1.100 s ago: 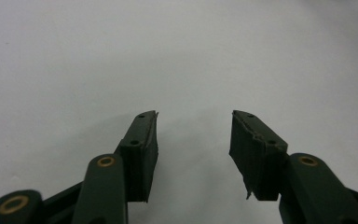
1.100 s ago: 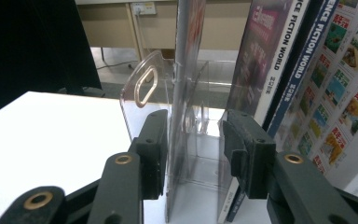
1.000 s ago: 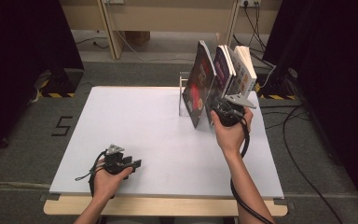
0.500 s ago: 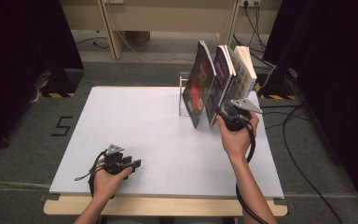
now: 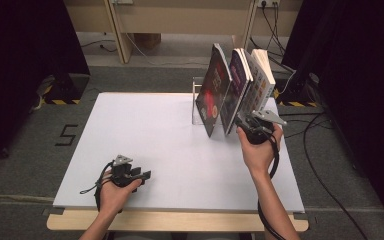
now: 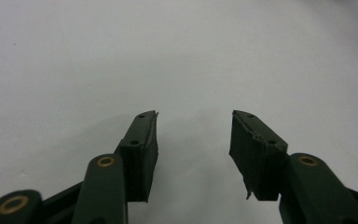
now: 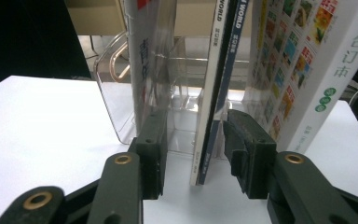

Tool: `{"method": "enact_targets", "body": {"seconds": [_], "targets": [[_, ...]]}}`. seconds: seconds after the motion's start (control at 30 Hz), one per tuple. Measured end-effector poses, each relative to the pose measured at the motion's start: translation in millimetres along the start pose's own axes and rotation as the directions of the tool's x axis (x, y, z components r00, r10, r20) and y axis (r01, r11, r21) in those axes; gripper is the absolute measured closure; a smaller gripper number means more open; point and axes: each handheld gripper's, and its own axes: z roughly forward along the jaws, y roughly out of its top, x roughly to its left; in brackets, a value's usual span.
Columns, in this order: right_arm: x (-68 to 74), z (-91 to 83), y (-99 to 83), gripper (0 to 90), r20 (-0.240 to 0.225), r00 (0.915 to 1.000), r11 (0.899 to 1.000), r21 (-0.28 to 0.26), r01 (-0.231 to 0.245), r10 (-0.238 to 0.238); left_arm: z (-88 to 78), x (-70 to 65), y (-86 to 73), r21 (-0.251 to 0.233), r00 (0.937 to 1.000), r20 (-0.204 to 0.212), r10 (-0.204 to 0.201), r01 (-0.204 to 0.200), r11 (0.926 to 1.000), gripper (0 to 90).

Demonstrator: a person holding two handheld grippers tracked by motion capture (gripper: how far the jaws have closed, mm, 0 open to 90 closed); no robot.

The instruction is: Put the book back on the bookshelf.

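Observation:
Three books lean to the left in a clear plastic rack [image 5: 197, 106] at the table's back right: a dark red-covered one [image 5: 212, 95], a thin purple one [image 5: 236, 87] and a thick white one [image 5: 261, 82]. My right gripper [image 5: 242, 123] is at their foot, open. In the right gripper view its jaws straddle the lower spine of the thin book [image 7: 213, 116] without pressing on it, with the red book [image 7: 144, 65] to the left and the white book [image 7: 307, 70] to the right. My left gripper [image 5: 142, 174] rests open on the bare table [image 6: 74, 70] at the front left, nothing between its jaws [image 6: 193, 116].
The white table top [image 5: 170, 135] stretches wide between the two hands. The rack's clear wall [image 7: 116, 107] curves out left of the books. Cables trail on the floor at the right [image 5: 325, 125], and wooden furniture legs [image 5: 117, 30] stand behind the table.
My right gripper has shifted a little to the right along the foot of the books. The left hand has not moved.

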Motion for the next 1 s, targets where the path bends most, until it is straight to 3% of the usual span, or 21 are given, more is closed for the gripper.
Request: {"method": "enact_targets", "body": {"seconds": [0.5, 1.0], "targets": [[-14.3, -7.8, -14.3, 59.5, 0.024, 0.9997, 1.0, 0.027, 0.001, -0.002, -0.2, 0.0, 0.0, -0.002, 1.0, -0.002, 0.0, 0.0, 1.0, 50.7], [-32.8, -15.4, -29.7, 59.5, 0.057, 0.9981, 0.998, 0.056, -0.028, 0.025, 0.2, -0.6, -0.2, -0.002, 1.0, -0.004, 0.003, -0.003, 1.0, 50.6]]}}
